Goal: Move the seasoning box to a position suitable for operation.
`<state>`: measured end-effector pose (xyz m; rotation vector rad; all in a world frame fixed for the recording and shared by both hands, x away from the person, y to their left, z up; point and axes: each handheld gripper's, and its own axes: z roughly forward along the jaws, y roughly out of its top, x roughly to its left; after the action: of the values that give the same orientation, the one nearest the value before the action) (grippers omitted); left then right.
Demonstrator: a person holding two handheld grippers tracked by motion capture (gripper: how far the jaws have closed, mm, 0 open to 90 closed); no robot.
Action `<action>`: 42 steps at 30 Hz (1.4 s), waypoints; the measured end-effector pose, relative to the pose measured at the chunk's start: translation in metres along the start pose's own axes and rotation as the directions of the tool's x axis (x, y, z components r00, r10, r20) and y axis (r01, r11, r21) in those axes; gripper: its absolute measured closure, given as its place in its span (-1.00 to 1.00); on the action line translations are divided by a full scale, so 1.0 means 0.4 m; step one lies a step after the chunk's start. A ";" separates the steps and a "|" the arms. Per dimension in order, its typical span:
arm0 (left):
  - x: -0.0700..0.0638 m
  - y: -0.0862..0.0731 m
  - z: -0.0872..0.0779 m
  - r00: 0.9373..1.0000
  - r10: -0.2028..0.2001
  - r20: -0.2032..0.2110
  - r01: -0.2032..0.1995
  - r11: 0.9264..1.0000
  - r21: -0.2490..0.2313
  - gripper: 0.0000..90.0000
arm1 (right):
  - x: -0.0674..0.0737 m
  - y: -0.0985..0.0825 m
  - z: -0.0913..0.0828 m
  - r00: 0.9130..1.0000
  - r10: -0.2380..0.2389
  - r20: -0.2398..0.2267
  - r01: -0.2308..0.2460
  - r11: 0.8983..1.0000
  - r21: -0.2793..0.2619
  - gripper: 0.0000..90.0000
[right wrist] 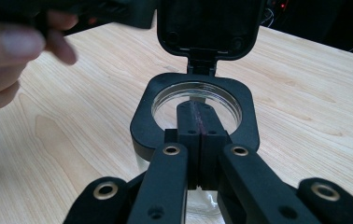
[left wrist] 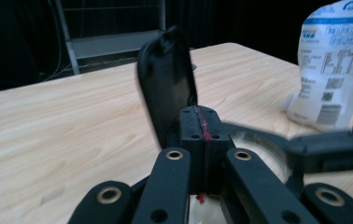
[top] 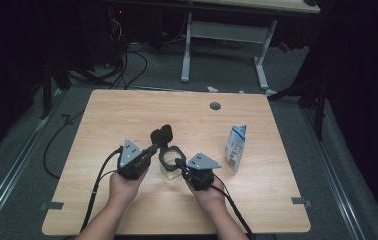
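Forearms enter from the bottom of the high view, each hand carrying a hand-held gripper over a wooden tabletop. Between them stands a clear jar with a black square collar and a hinged black lid flipped up and standing open. From above, the left hand-held gripper points at the lid's hinge side and the right hand-held gripper reaches onto the collar's near rim, but the jaw tips are too small there to read. The left gripper view brings them close: its jaws are together, pads meeting along a red seam, just beside the upright lid, and whether they pinch its lower edge cannot be told. This view also shows a white and blue pouch standing beyond the jar, with print on its face; from above the pouch is well to the right of the jar. The right gripper view looks down into the jar's round glass mouth, which the other views hide; its jaws are together too, resting over the collar's near rim, and fingers of the other hand blur at upper left.
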<state>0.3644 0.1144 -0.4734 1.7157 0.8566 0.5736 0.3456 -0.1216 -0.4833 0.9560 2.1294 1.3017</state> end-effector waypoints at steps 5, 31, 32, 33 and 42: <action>0.022 -0.041 0.004 1.000 -0.016 -0.023 0.017 0.998 0.053 1.00 | -0.002 0.001 0.000 1.000 0.004 -0.003 -0.004 1.000 0.000 0.96; 0.012 -0.088 0.088 0.993 -0.042 0.107 0.026 0.988 0.150 1.00 | -0.087 -0.090 -0.070 0.989 0.109 0.099 -0.108 0.994 -0.010 0.97; 0.012 -0.088 0.088 0.993 -0.042 0.107 0.026 0.988 0.150 1.00 | -0.087 -0.090 -0.070 0.989 0.109 0.099 -0.108 0.994 -0.010 0.97; 0.006 -0.088 0.084 0.993 -0.038 0.112 0.021 0.989 0.149 1.00 | -0.087 -0.090 -0.069 0.989 0.113 0.097 -0.113 0.994 -0.010 0.97; -0.016 -0.099 0.052 0.995 -0.018 0.102 0.003 0.989 0.148 0.93 | -0.092 -0.095 -0.070 0.989 0.107 0.106 -0.108 0.994 -0.001 0.85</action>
<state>0.3654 0.1029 -0.5173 1.8571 0.8520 0.4191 0.3381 -0.1775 -0.5037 1.1300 2.0265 1.2675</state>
